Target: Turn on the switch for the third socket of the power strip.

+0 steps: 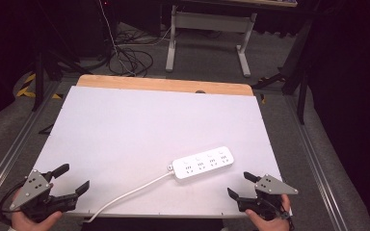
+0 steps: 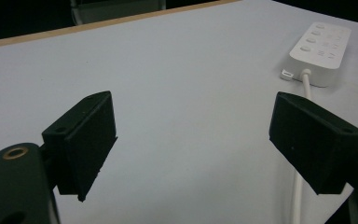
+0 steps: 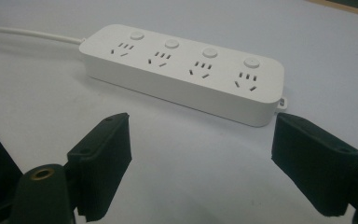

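A white power strip with several sockets and round buttons lies flat on the white table top, toward the front right. Its white cable runs off the front edge. My left gripper is open at the front left corner, with nothing between its jaws. My right gripper is open at the front right, just in front of the strip. In the right gripper view the power strip lies close ahead of the open gripper. The left gripper view has the power strip far right, beyond the open gripper.
A wooden strip edges the far side of the table. Behind it stand a white table frame and loose cables on the grey floor. Metal rails run along both sides of the table.
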